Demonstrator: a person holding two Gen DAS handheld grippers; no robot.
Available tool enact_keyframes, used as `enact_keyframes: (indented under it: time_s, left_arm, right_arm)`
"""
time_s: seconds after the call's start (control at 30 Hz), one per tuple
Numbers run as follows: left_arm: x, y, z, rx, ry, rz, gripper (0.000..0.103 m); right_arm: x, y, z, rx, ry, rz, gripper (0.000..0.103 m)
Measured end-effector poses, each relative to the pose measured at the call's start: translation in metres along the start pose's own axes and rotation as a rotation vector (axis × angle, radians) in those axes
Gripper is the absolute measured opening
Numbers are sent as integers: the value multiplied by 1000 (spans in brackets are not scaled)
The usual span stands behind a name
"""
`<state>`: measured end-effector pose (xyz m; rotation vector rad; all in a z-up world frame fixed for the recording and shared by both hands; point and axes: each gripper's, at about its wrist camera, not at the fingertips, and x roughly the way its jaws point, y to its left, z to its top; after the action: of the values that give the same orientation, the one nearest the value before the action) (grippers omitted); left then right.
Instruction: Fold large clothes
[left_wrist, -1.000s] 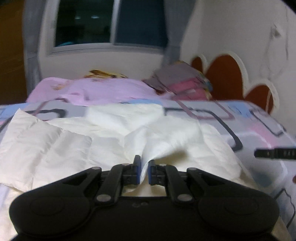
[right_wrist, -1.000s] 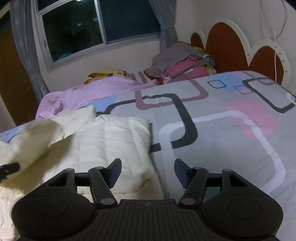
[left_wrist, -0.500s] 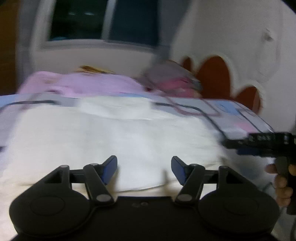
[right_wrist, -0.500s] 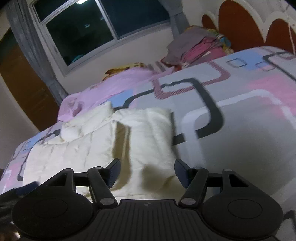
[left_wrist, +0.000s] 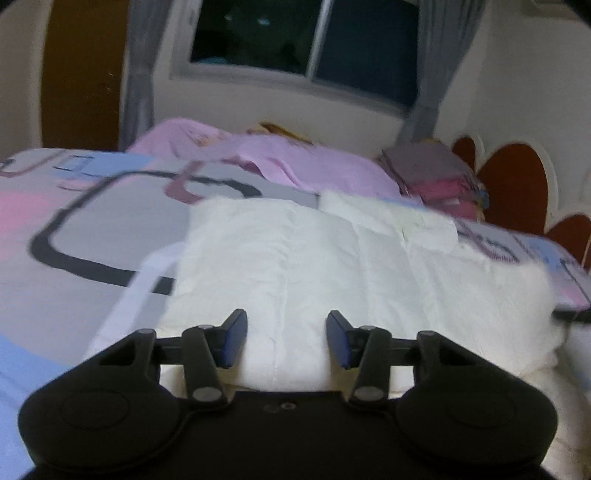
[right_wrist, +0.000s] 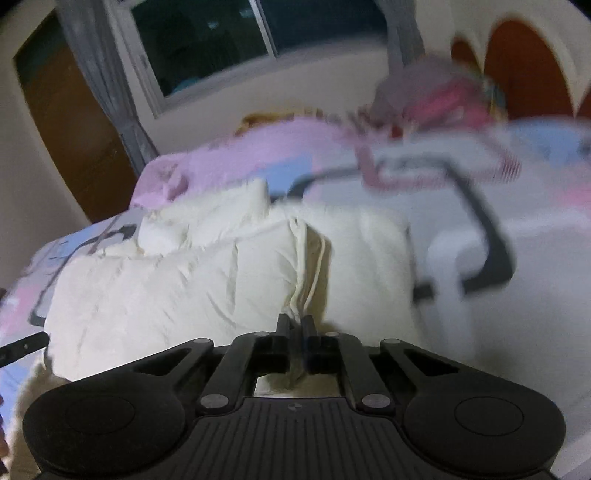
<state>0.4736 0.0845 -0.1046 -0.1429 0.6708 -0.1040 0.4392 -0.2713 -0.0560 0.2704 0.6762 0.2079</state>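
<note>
Seen along the left gripper: a second ago clamped on a raised peak of the cream padded garment, now let go and swung across the bed, leaving the cloth laid down flatter. Probably one fold finished, next hold being sought. Jaws apart but closing, blue pads either side of the near hem, not seen to press on it. Garment lying mid-bed, near hem at the near edge, collar end towards the far side just short of the pink sheet; stack of folded clothes at the far right corner by the headboard. Seen along the right gripper: jaws wide and empty half a second ago, now snapped together, a bunched fold of the garment running straight in between them, so clamped on the cloth near the right-hand edge of its near hem. Much blur on the bed beyond. Judged ready for the next fold once the left pinches too.
</note>
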Motion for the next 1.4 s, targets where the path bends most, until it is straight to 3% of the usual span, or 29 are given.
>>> enact_keyframes:
  time_s: [0.03,0.1,0.2,0.27,0.37,0.4,0.43,0.47,0.5,0.57,0.6,0.63,0.7,0.8,0.9,0.97,1.03,1.2,1.27,1.33,1.4]
  left_arm:
    - [7,-1,-1,12,26,0,46]
    - [20,1,-9,35,65,22,46]
    - [30,5,-17,49,84,30,47]
    - [28,4,-15,69,99,24,47]
    - [11,5,-5,109,82,10,50]
    - [6,6,0,109,54,-6,53]
    - [3,7,6,115,34,-6,61]
    - [4,6,14,124,15,3,68]
    - [6,6,21,126,-3,7,70]
    - [15,6,36,109,-21,-7,68]
    - [21,5,43,111,-26,-15,66]
    - [28,3,48,118,-26,-17,62]
    - [42,3,57,108,-9,-31,59]
    - [64,12,62,62,30,-53,59]
    - [88,23,56,60,81,-55,60]
    - [103,30,46,54,130,-79,63]
    - [107,33,38,47,114,-79,63]
    - [93,29,41,69,89,-34,62]
    - [70,22,45,75,34,-7,74]
    - [46,8,47,73,-29,-40,83]
    - [33,-16,44,107,-48,-78,83]
  right_arm:
    - [-4,1,1,-24,-5,-9,5]
    - [0,2,-4,-91,28,-113,5]
    - [33,-15,-25,-56,186,-164,5]
    - [29,-18,-27,-38,157,-174,5]
    - [2,-14,-15,-19,9,-212,7]
    - [-3,-10,-8,-34,-21,-200,25]
    - [-4,-8,-3,-44,-42,-188,67]
    - [-2,-4,3,-54,-69,-166,80]
    - [1,-1,10,-58,-76,-150,82]
    - [13,7,25,-62,-73,-135,81]
    - [20,11,30,-68,-66,-131,68]
    - [30,15,37,-72,-51,-145,63]
    - [53,12,45,-57,12,-185,63]
    - [77,-1,40,13,116,-133,63]
    - [87,-1,28,-50,138,-147,52]
    - [95,1,11,-113,132,-183,52]
    - [105,7,-3,-161,111,-218,58]
    - [96,5,4,-125,107,-251,58]
    - [74,16,14,-151,23,-301,62]
    - [55,28,23,-155,-37,-273,66]
    - [50,45,27,-155,-43,-217,66]
